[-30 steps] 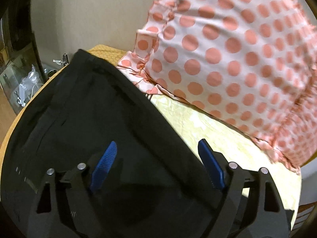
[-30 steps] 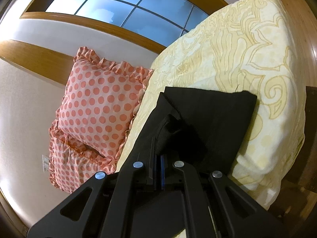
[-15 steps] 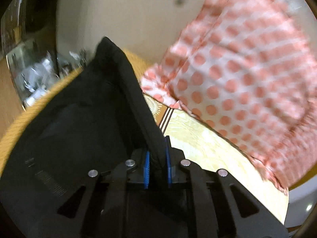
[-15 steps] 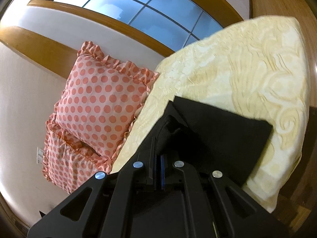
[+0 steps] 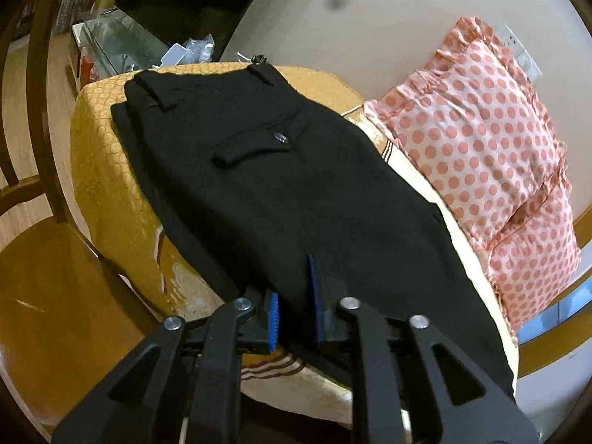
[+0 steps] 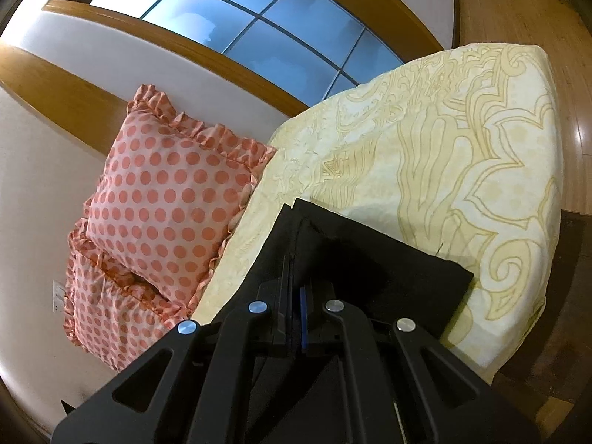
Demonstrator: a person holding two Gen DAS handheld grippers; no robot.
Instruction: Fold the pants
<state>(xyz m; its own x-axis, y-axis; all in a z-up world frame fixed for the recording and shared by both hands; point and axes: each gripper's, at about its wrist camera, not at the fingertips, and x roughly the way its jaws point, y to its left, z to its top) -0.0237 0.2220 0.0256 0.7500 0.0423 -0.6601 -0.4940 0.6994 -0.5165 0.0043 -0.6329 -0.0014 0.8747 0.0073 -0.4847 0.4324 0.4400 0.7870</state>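
Across the bed (image 6: pixel 462 140), under its yellow patterned cover, black pants (image 5: pixel 288 185) lie lengthwise, waistband and buttoned back pocket toward the far end, legs together. My left gripper (image 5: pixel 294 312) has its blue fingers pressed onto a fold of dark cloth near the front edge; my right gripper (image 6: pixel 294 318) pinches the hem end. I judge the lengthwise fold done and the crosswise folds still to come. Two polka-dot pillows (image 6: pixel 166 199) crowd the wall-side edge; a wooden chair (image 5: pixel 44 259) stands off the front edge.
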